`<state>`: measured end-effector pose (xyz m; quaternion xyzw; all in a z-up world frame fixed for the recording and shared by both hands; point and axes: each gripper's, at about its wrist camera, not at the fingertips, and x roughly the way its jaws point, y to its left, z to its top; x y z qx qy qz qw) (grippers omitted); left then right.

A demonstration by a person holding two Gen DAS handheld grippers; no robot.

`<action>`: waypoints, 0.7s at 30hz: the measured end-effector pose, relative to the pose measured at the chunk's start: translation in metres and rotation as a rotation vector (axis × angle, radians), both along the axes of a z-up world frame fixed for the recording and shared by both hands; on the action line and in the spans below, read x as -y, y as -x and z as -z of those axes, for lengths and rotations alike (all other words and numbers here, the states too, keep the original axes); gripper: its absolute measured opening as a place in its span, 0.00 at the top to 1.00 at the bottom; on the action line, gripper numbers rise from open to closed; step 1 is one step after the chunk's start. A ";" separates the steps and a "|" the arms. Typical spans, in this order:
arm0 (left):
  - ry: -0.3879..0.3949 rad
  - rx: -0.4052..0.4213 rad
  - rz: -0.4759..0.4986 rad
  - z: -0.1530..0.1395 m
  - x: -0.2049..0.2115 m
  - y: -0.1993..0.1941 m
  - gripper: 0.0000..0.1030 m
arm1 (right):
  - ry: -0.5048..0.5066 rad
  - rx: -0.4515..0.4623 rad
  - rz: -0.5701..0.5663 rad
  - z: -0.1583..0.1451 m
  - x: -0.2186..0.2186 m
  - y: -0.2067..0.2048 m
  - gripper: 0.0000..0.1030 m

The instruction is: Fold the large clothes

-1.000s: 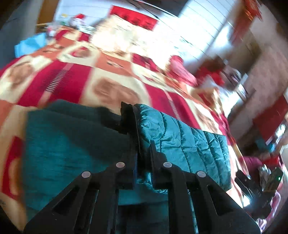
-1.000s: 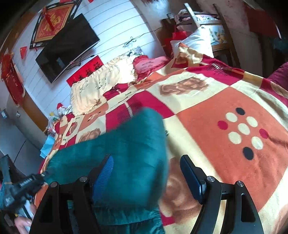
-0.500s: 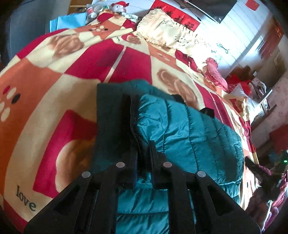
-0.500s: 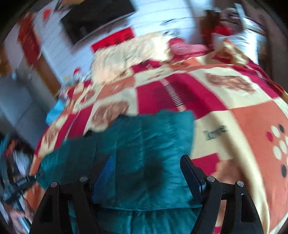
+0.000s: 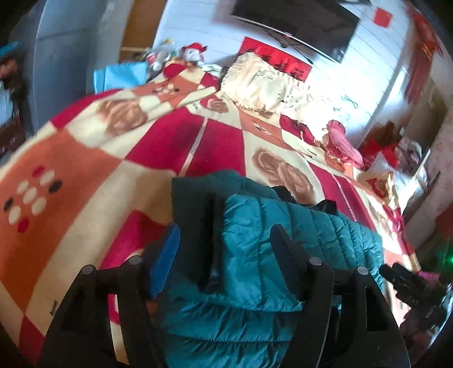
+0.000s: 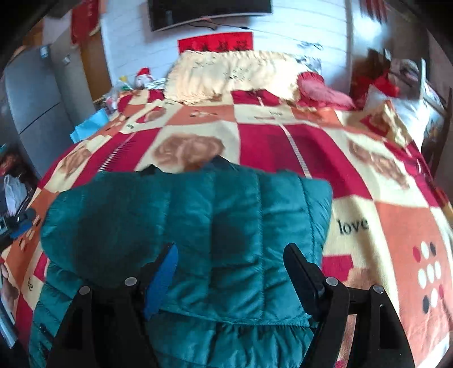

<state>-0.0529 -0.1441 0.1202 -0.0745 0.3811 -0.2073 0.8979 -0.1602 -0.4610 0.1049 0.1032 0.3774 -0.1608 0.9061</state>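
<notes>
A teal quilted puffer jacket (image 5: 254, 254) lies folded over itself on the bed, with its dark lining showing along the left edge; it also fills the near part of the right wrist view (image 6: 198, 226). My left gripper (image 5: 225, 240) is open, its fingers on either side of the jacket's folded edge, holding nothing. My right gripper (image 6: 230, 260) is open above the jacket's near part. The right gripper's body shows at the right edge of the left wrist view (image 5: 410, 288).
The bed carries a red, orange and cream patchwork blanket (image 6: 368, 169). A cream fringed pillow cover (image 6: 232, 73) and a pink pillow (image 6: 322, 90) lie at the head. A television (image 6: 209, 11) hangs on the wall. A grey cabinet (image 6: 31, 99) stands at left.
My left gripper has opened and let go of the jacket's edge. The jacket has been folded over and now lies flat. Both views have swung toward the head of the bed.
</notes>
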 end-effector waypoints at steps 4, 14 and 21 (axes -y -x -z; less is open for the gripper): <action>-0.128 0.005 0.002 0.021 0.028 -0.009 0.35 | 0.016 0.005 -0.055 -0.002 -0.024 -0.029 0.23; -0.246 -0.034 -0.008 0.073 0.045 -0.031 0.31 | 0.084 -0.060 -0.030 0.051 -0.042 -0.083 0.22; -0.243 -0.055 0.004 0.076 0.047 -0.036 0.29 | 0.037 -0.082 -0.021 0.055 -0.034 -0.083 0.22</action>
